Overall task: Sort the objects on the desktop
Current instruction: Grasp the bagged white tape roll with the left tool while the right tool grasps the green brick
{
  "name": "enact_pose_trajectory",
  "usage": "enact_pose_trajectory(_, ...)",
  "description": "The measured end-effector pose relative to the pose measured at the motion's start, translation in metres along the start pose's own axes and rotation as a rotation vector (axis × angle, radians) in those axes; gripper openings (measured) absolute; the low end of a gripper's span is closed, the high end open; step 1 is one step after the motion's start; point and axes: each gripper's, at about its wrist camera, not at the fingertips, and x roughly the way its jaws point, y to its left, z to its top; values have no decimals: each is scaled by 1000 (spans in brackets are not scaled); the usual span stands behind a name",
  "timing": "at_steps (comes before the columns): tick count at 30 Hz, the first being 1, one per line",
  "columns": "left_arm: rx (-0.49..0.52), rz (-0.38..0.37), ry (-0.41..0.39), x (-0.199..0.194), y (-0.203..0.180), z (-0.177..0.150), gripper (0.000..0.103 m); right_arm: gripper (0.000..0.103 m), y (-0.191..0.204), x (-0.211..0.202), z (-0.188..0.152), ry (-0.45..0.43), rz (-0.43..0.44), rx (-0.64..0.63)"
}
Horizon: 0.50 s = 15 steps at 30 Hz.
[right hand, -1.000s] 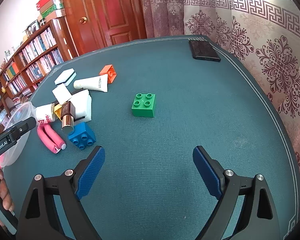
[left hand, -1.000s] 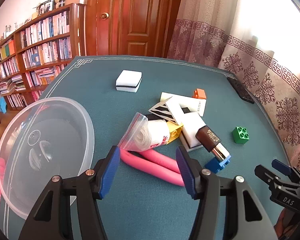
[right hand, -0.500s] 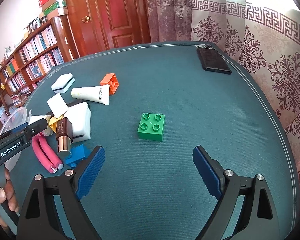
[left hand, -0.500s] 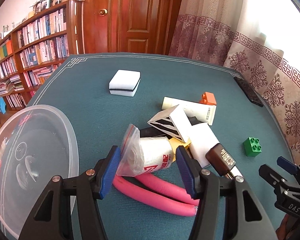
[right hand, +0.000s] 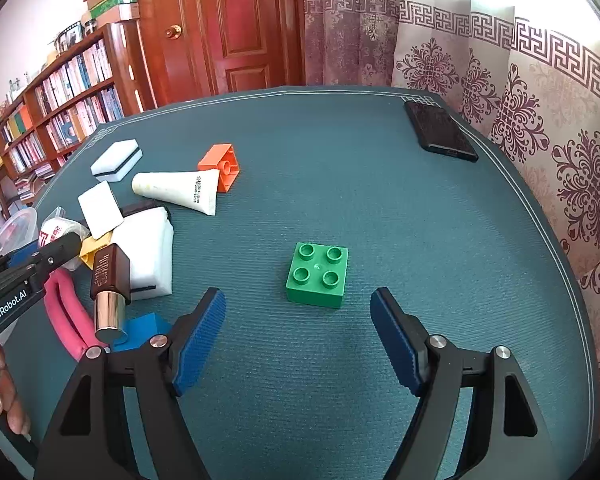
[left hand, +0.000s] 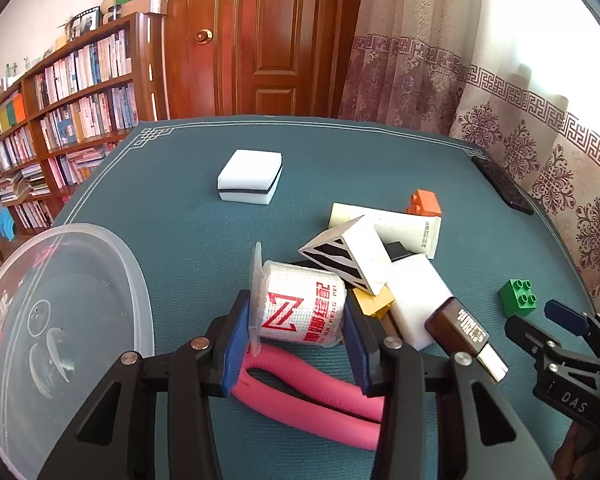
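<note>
— Two grippers, left first: where's the roll?
— The bagged white roll (left hand: pixel 300 308) sits between the left gripper (left hand: pixel 296 344) pads, which flank it closely; whether they press it, I cannot tell. The pink handles (left hand: pixel 320 392) lie under it, the clear bowl (left hand: pixel 60 320) just left at the table's near edge.
— And rightwards?
— The clutter pile crowds its right: yellow brick (left hand: pixel 374 302), white sponge (left hand: pixel 416 300), brown lipstick (left hand: pixel 460 330).
— The other side?
— The right gripper (right hand: pixel 298 338) is spread wide, the green brick (right hand: pixel 318 274) just beyond its tips, touching neither. Open teal mat (right hand: pixel 420 220) surrounds it; a phone (right hand: pixel 440 131) lies near the far edge.
</note>
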Motion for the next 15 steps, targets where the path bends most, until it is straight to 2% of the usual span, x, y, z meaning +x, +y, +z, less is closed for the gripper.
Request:
enact_pose_trajectory(6, 8, -18, -36, -7, -2, 0, 46, 76, -2, 5, -2, -17, -7, 20)
enact_pose_trajectory(7, 11, -17, -47, -10, -3, 0, 46, 72, -2, 6, -2, -16, -10, 20)
enact_pose_trajectory(11, 21, -20, -84, -19, -6, 0, 46, 47, -6, 12, -4, 1, -8, 40)
enact_pose_trajectory(15, 25, -27, -93, -21, -8, -1, 46, 41, -9, 13, -3, -2, -10, 58)
